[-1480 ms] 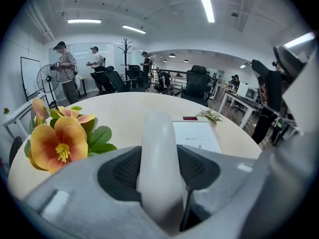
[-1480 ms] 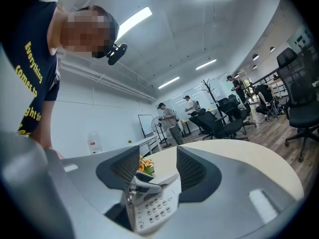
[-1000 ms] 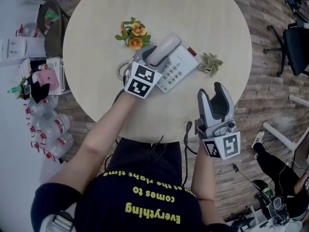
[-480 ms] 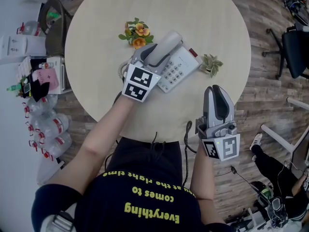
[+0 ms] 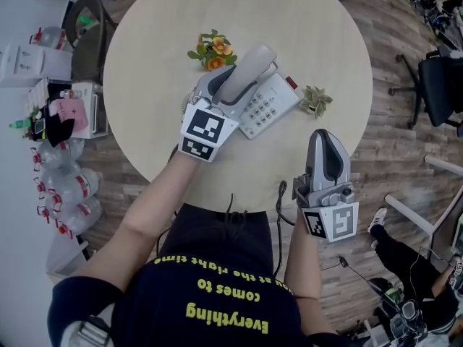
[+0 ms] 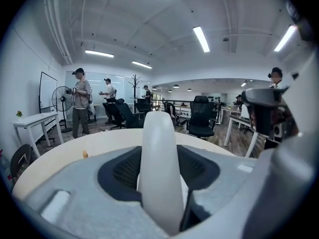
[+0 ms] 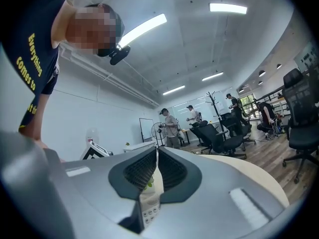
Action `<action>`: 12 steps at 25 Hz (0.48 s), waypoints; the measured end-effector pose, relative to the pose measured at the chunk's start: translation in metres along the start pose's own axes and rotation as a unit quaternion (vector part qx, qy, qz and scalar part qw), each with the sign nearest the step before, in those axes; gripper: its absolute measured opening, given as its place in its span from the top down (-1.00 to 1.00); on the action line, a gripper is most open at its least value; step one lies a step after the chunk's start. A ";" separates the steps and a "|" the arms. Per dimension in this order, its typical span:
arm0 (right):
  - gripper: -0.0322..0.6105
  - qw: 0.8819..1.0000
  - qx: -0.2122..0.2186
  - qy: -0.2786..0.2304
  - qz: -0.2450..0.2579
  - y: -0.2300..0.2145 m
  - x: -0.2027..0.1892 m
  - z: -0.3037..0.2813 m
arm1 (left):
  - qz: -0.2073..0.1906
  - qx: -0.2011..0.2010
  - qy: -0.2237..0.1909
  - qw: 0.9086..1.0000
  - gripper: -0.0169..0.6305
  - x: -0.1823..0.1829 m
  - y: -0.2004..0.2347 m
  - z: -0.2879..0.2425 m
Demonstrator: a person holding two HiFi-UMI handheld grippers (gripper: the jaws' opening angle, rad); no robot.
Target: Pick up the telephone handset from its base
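The white telephone handset (image 5: 248, 69) is tilted up above the left side of its white base (image 5: 269, 104) on the round table (image 5: 159, 42). My left gripper (image 5: 223, 85) is shut on the handset's middle. In the left gripper view the handset (image 6: 158, 148) stands clamped between both pads. My right gripper (image 5: 327, 144) hovers over the table's near right edge, pointing toward the base. Its jaws are closing to a thin slit with nothing between them. Through that slit the base's keypad (image 7: 148, 205) shows.
A small pot of orange flowers (image 5: 213, 51) stands just behind the phone and a little green plant (image 5: 316, 98) to its right. Shelves with bottles (image 5: 61, 114) line the floor at left. Office chairs (image 5: 443, 78) stand at right. People stand far off (image 6: 79, 106).
My left gripper has lifted the handset up off the base. The right gripper's jaws went from wide open to shut and it rose slightly.
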State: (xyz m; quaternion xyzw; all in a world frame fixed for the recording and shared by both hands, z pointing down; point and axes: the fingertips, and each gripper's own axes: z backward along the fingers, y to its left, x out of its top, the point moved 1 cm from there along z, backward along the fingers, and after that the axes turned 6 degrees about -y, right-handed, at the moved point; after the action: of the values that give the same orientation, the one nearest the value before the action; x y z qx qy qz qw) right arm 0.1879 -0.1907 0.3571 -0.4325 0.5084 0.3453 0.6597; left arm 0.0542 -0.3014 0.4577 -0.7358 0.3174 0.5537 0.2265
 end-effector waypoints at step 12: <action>0.86 0.999 0.016 -0.025 0.034 0.020 0.036 0.003 | 0.005 0.023 -0.108 0.994 0.27 0.064 -0.005 0.061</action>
State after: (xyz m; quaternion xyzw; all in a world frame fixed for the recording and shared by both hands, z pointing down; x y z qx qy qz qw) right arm 0.1793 -0.1794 0.3185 -0.3960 0.5113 0.3699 0.6670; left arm 0.0287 -0.2701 0.3786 -0.6649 0.3072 0.6233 0.2738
